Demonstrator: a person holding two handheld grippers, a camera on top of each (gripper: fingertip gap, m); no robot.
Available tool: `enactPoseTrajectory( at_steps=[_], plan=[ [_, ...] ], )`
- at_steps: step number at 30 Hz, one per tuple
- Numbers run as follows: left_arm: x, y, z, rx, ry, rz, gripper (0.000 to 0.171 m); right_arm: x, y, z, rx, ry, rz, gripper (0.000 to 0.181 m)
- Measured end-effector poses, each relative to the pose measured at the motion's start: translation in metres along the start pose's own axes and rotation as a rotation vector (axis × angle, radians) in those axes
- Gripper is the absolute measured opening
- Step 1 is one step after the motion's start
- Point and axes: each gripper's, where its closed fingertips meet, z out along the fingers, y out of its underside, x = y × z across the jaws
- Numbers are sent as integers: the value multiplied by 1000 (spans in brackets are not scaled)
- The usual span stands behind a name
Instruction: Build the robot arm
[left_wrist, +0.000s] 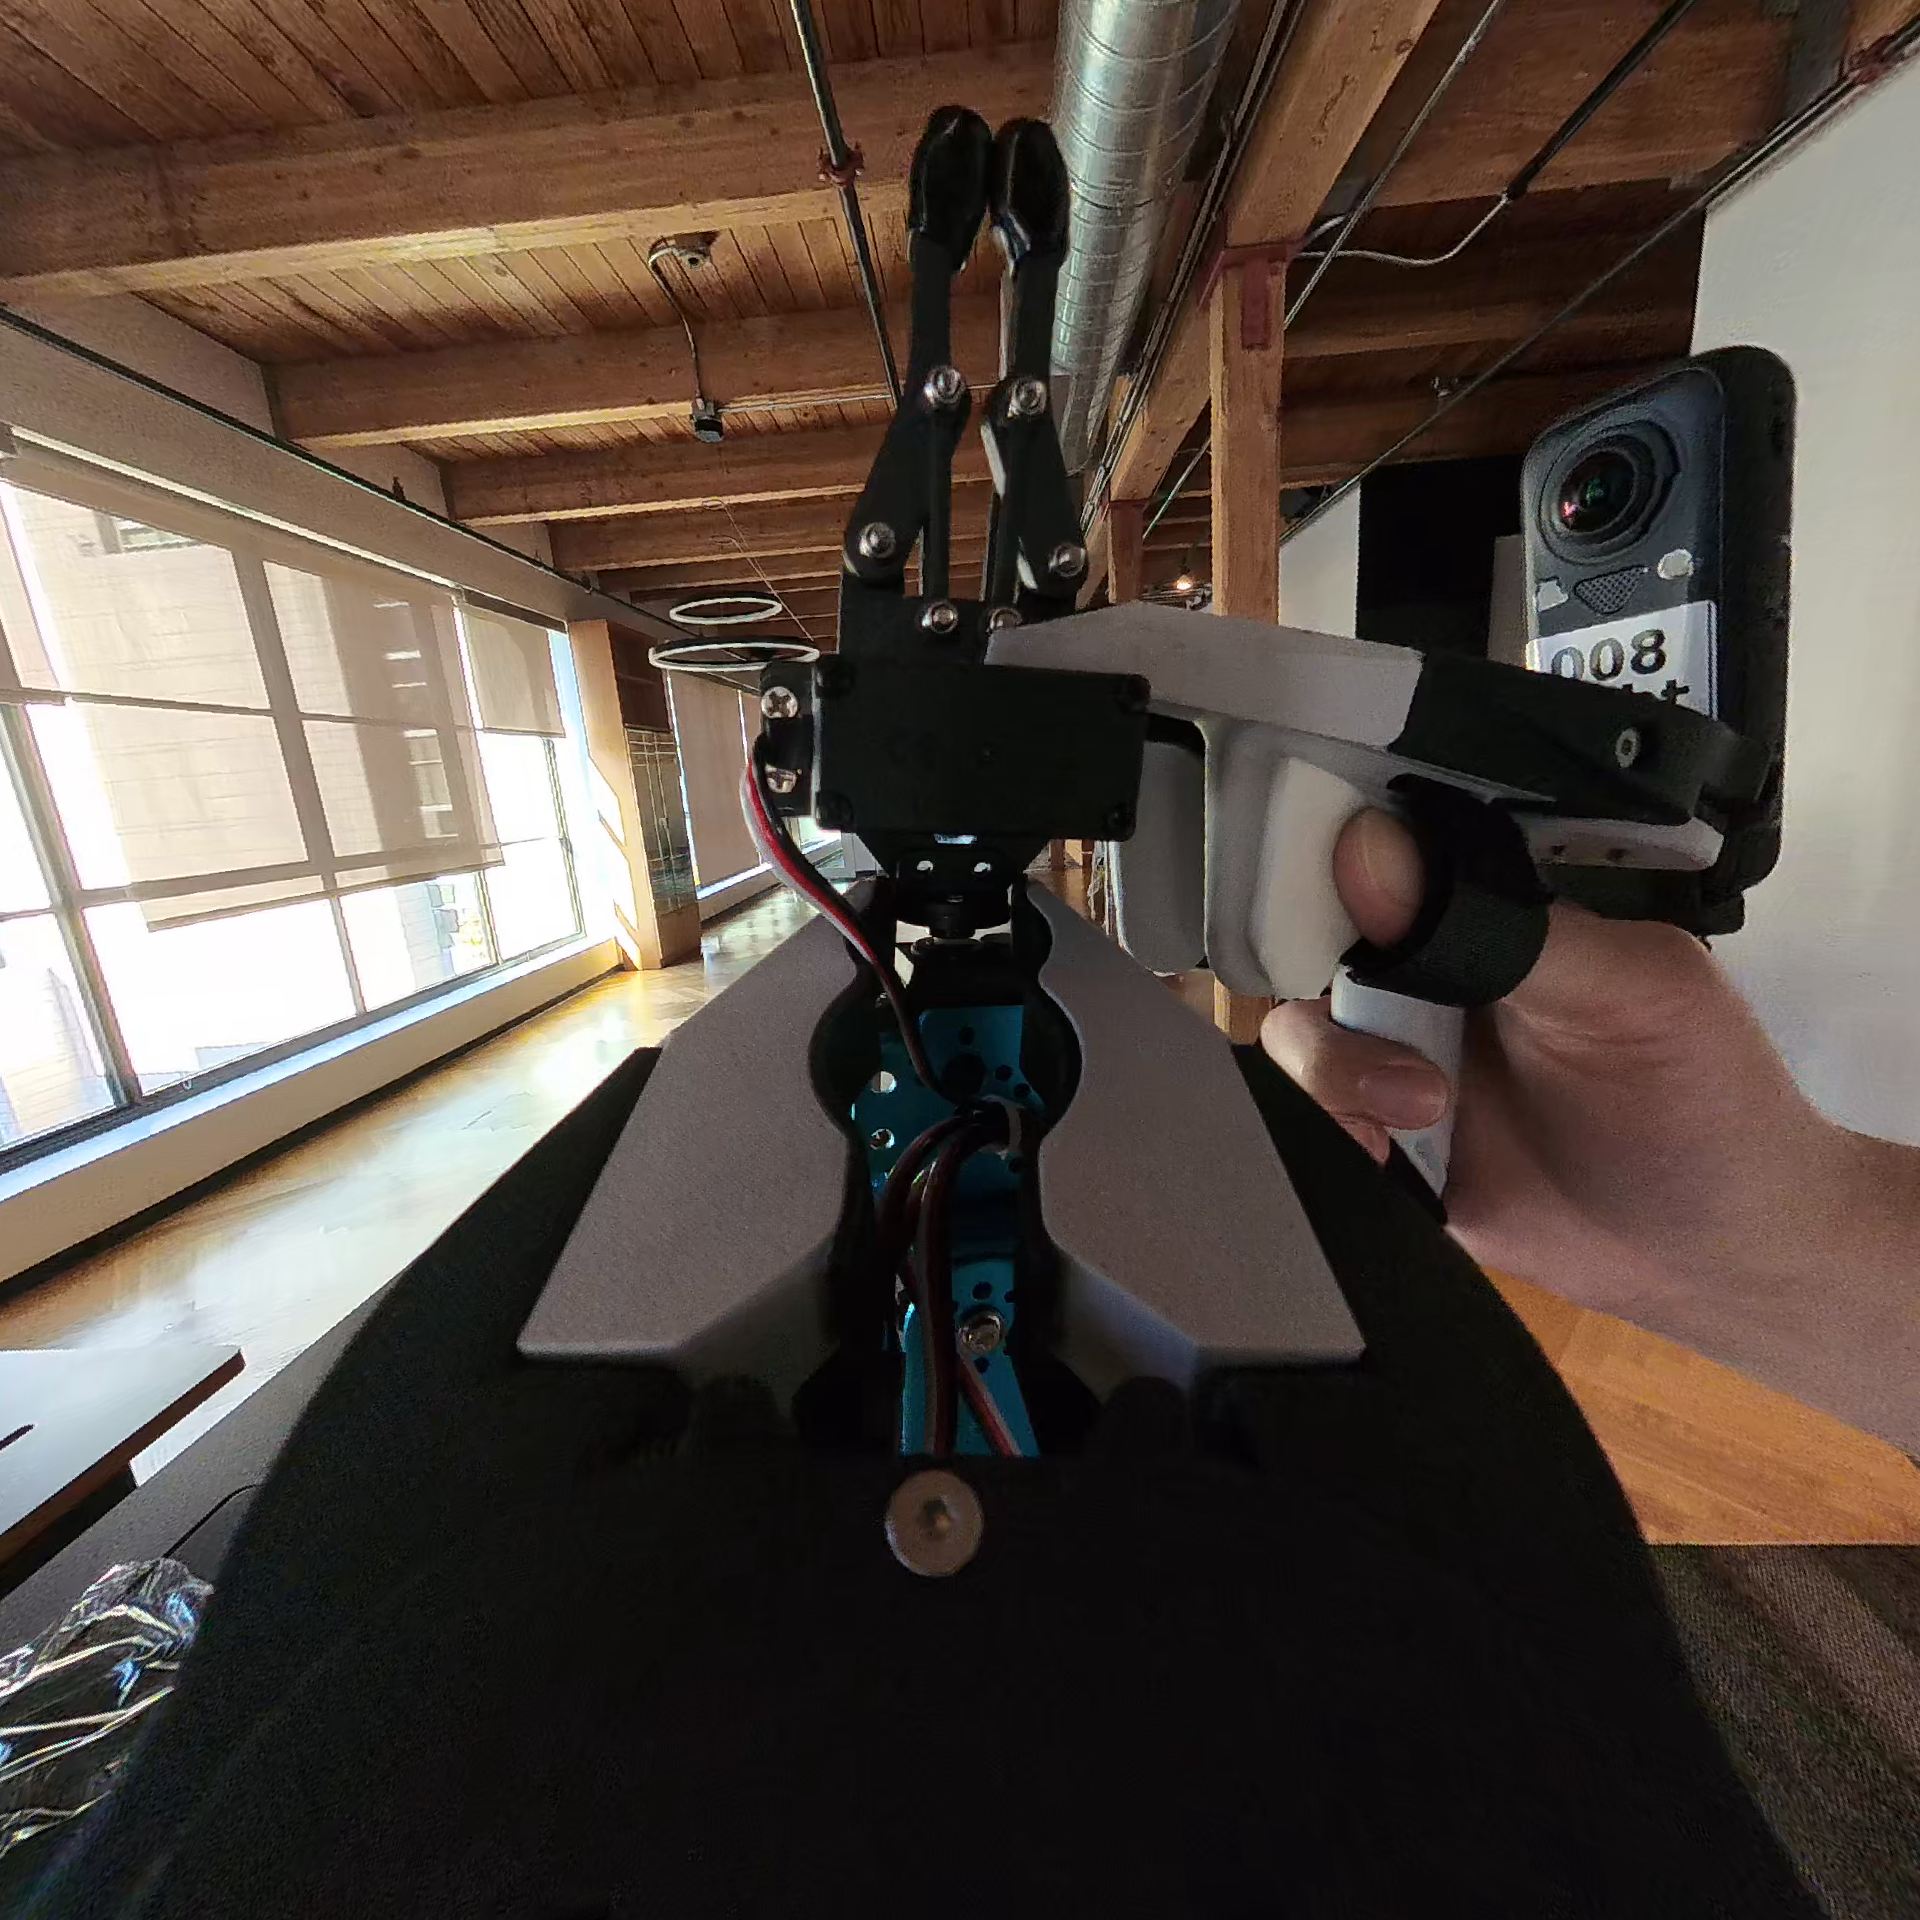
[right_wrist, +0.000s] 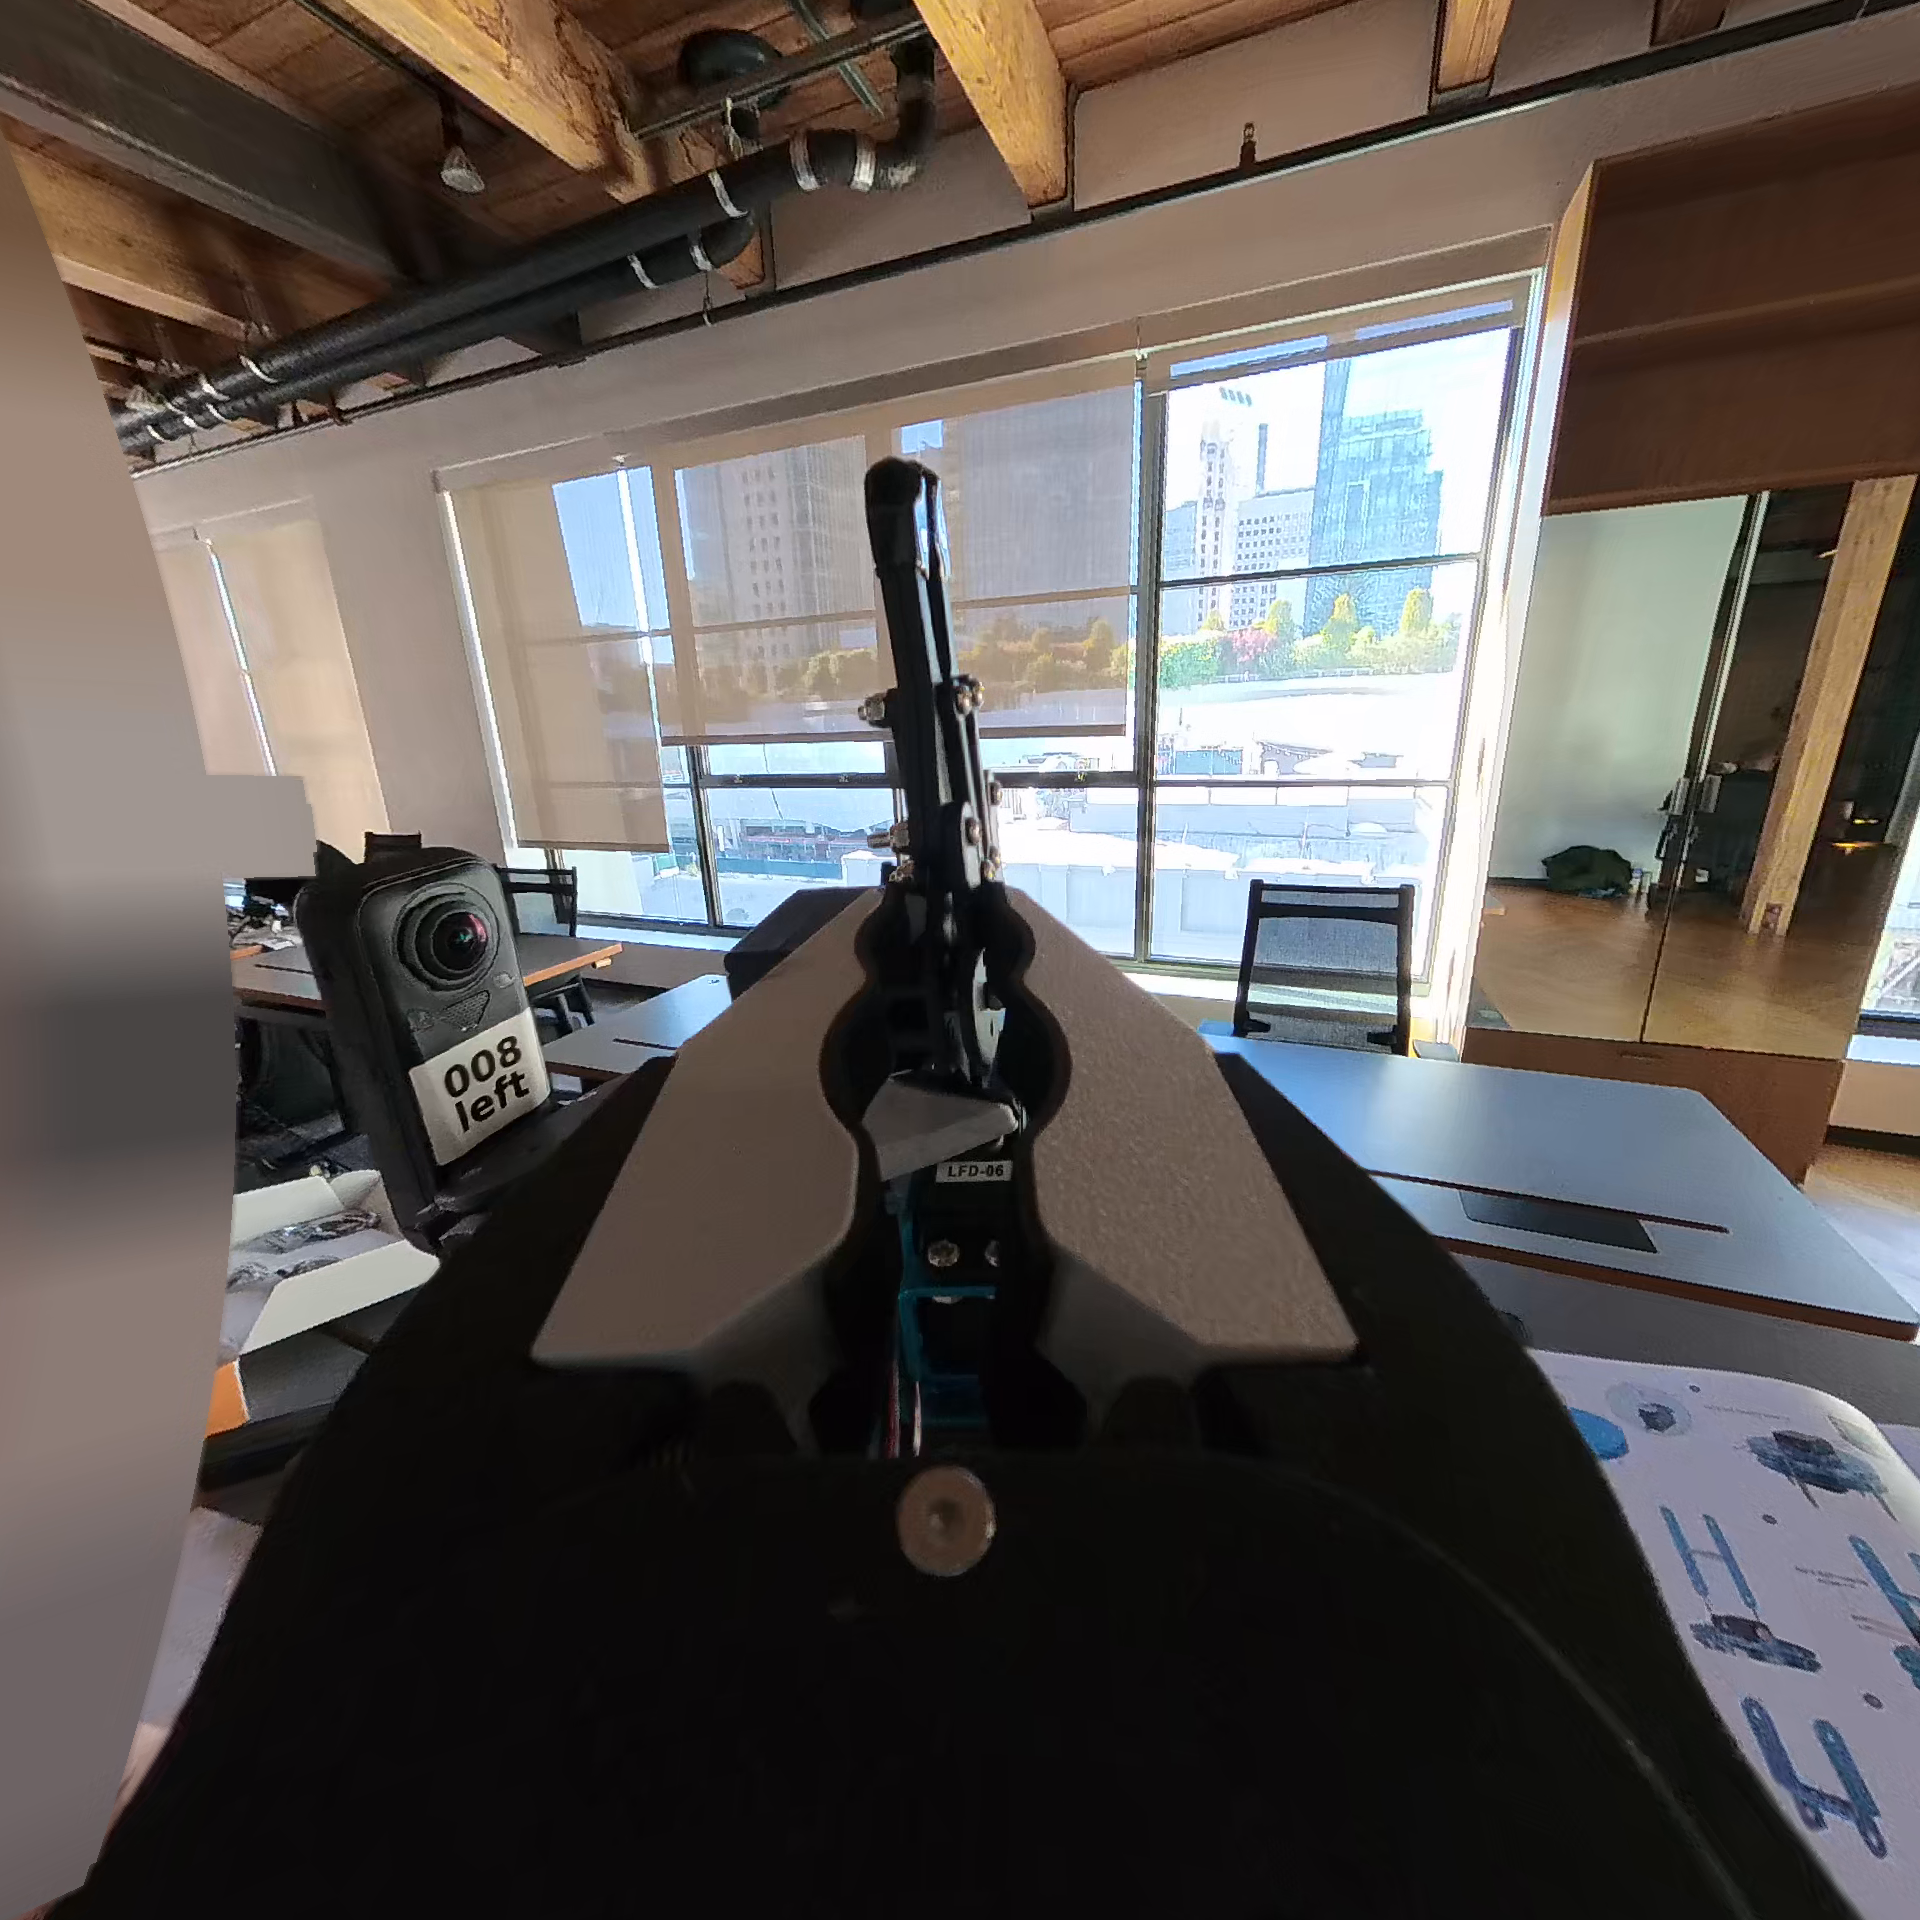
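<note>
Both grippers hold a small robot arm upright in the air. It has a blue metal bracket, a black servo block, red, white and black wires, and a black claw with its tips together. My left gripper is shut on the blue bracket low down. My right gripper, held by a hand, comes in from the right and clamps the servo block. In the right wrist view, the right gripper is shut around the claw's black base. The left gripper's camera shows at left.
A dark desk and an office chair stand ahead by large windows. A printed sheet with blue parts lies at lower right. An open white box sits at left. A crinkled foil bag lies at lower left. The grippers are tip to tip, or close to it.
</note>
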Motion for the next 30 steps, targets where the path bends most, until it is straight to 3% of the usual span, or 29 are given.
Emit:
enactPoseTrajectory(
  at_steps=[9, 19, 30],
  plan=[
    [-2, 0, 0, 3, 0, -11, 20, 2, 2, 5, -101, -2, -6, 12],
    [0, 0, 1, 9, -3, -7, 20, 1, 0, 1, -10, -2, 13, 13],
    [2, -3, 0, 30, 27, -26, 26, 1, 0, 3, -29, 17, -28, 14]
  ],
)
